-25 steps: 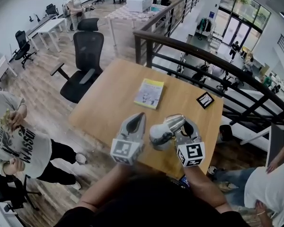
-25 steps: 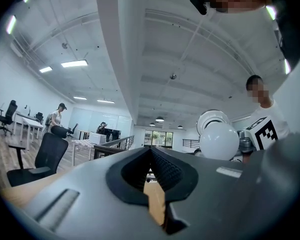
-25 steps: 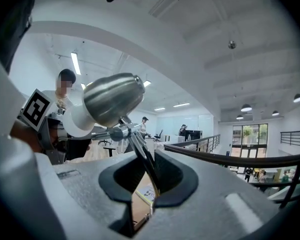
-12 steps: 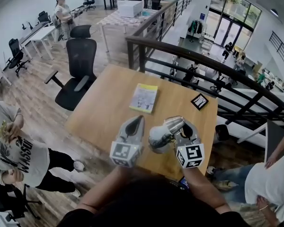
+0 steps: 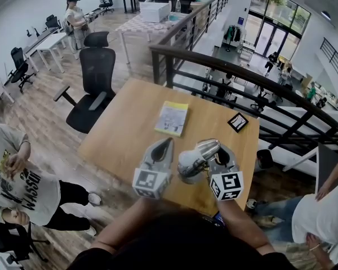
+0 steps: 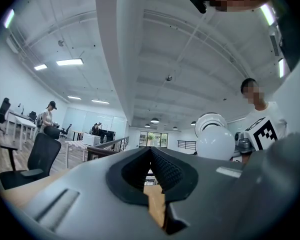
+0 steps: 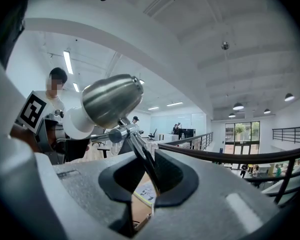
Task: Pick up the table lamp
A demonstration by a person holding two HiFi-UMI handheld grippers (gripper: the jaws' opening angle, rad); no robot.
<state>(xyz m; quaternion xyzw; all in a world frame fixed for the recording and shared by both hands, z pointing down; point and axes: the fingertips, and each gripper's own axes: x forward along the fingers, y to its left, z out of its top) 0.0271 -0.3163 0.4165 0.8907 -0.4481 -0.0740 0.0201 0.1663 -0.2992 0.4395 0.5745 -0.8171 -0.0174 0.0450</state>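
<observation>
The table lamp (image 5: 192,160) has a brushed-metal shade and a white bulb end, and it hangs above the near edge of the wooden table (image 5: 129,129). My right gripper (image 5: 218,148) is shut on the lamp's thin metal stem. In the right gripper view the stem (image 7: 142,156) runs between the pads and the shade (image 7: 111,100) sits up to the left. My left gripper (image 5: 167,140) floats just left of the lamp, shut with nothing in it. The left gripper view shows its tips (image 6: 151,152) together and the lamp's white end (image 6: 215,140) to the right.
A yellow-edged booklet (image 5: 172,117) and a small black card (image 5: 238,121) lie on the table. A black office chair (image 5: 96,77) stands at the table's left. A dark railing (image 5: 242,75) runs behind it. People stand at the lower left (image 5: 19,179) and lower right (image 5: 321,212).
</observation>
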